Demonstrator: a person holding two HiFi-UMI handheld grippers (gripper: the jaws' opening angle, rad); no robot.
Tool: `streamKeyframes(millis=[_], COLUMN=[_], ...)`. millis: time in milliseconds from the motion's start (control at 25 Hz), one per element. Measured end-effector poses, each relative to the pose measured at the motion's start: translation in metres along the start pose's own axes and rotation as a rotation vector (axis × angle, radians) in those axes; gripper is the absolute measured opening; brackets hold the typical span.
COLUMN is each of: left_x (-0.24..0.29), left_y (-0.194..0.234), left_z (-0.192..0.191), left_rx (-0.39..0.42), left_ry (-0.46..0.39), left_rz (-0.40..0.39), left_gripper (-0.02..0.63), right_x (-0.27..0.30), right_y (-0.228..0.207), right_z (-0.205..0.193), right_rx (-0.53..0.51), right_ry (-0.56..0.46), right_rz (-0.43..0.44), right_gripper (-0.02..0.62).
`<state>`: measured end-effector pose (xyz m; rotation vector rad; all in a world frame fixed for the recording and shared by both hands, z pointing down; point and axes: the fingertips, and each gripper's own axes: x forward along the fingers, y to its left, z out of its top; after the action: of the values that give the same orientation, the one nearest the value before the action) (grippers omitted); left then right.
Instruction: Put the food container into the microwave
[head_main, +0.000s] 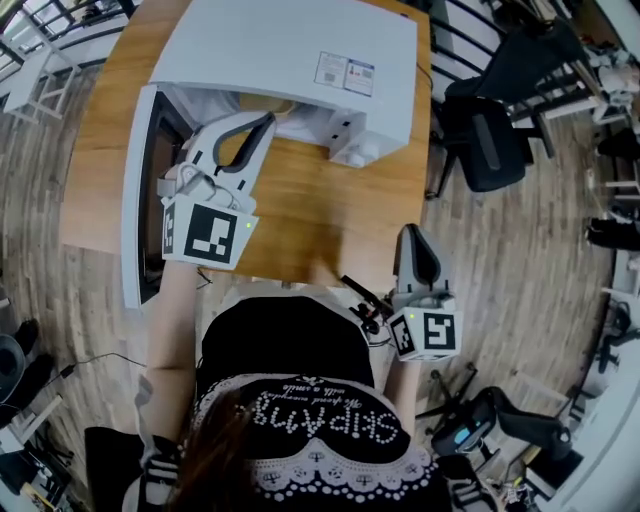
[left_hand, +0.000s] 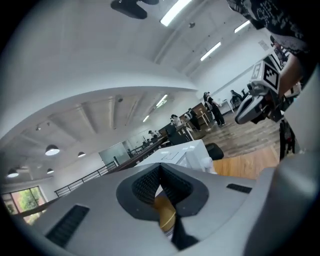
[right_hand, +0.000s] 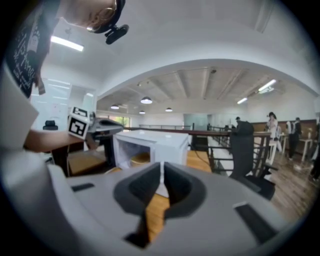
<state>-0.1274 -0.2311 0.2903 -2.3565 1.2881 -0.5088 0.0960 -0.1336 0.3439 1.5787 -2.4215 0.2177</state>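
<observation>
Inside microwave: food container, beyond right gripper.

Microwave sticker print unreadable

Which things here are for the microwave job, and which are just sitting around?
For the job:
- microwave, with its door open
- food container, the tan round thing inside it
- left gripper and right gripper, both shut and empty

Just sitting around:
- office chair
- railing
</observation>
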Motion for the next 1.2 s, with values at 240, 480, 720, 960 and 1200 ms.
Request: streamKeyframes(millis=[240,480,720,960,1200], left_x=[-0.037,-0.079,-0.117,-0.151,-0.178], left_y=[-0.006,-0.024,-0.06,-0.096,-0.11], left_z=[0.047,0.071,0.085,0.092,0.097], left_rx=[-0.02,-0.075,-0.11,-0.177,-0.234], left_ry=[-0.066,-0.059,-0.038,-0.021,-0.024], left_rz=[0.079,0.153,0.222,0.241,0.315], left_gripper=[0.025,0.025,0.025,0.025,0.025], right_x=[-0.018,-0.042,-0.075,-0.106,-0.126], right_y=[-0.015,-0.029,-0.046,-0.053,-0.049], right_z=[0.015,0.02,0.019,0.014,0.007], right_rx=[-0.023,-0.041,-0.046,-0.024,-0.034], right_ry=[-0.037,-0.069,-0.112,-0.129,-0.12], right_rz=[0.037,0.057,0.039,0.055,0.091], right_gripper=[0.043,0.043,0.043,0.043,0.043])
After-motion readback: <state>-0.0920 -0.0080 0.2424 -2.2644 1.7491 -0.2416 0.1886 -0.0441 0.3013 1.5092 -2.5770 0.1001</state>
